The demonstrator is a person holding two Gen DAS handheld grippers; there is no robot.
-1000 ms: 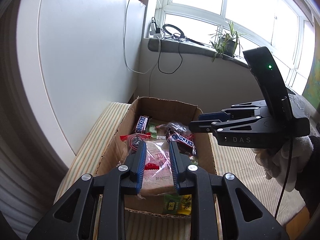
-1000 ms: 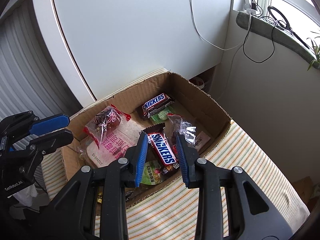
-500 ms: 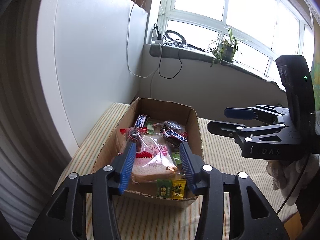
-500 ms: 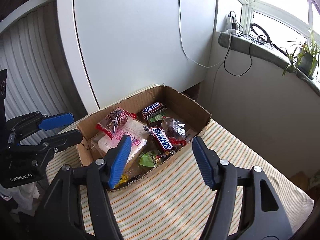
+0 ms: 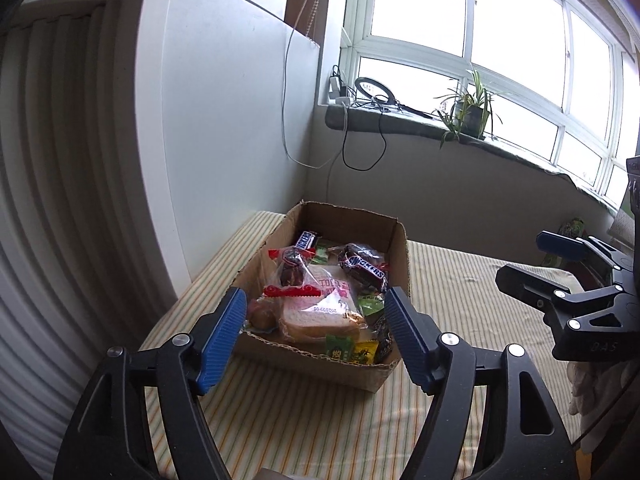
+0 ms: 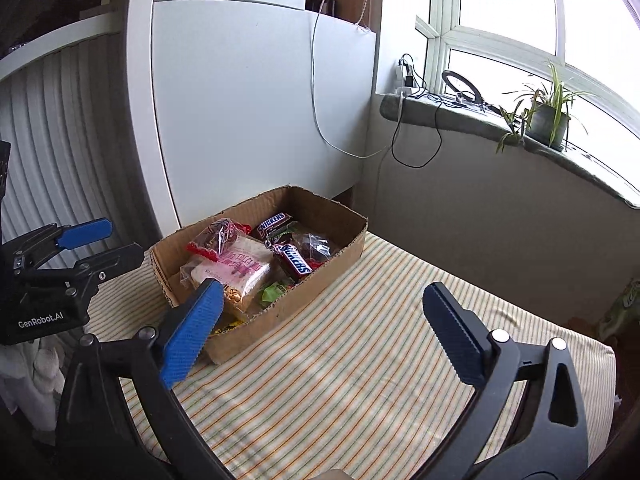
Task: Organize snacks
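Snacks filled the cardboard box, which sat on the striped cloth toward its far left corner, close to the white panel. Inside lay a wrapped sandwich, a Snickers bar at the far wall, a second Snickers bar toward the right wall, a clear red-edged bag on top, and green and yellow packets at the near wall. The left gripper hovered short of the box's near wall, its jaws spread wide and holding nothing. The right gripper stood off the box's right side over bare cloth, jaws likewise apart and empty.

Judging by this, the box looked packed and both tools free, so the sensible step seemed to be a clean withdrawal or a final tidy. If anything was adjusted, one gripper would best come straight down on the topmost bag, since its slack film could snag and drag neighbours.
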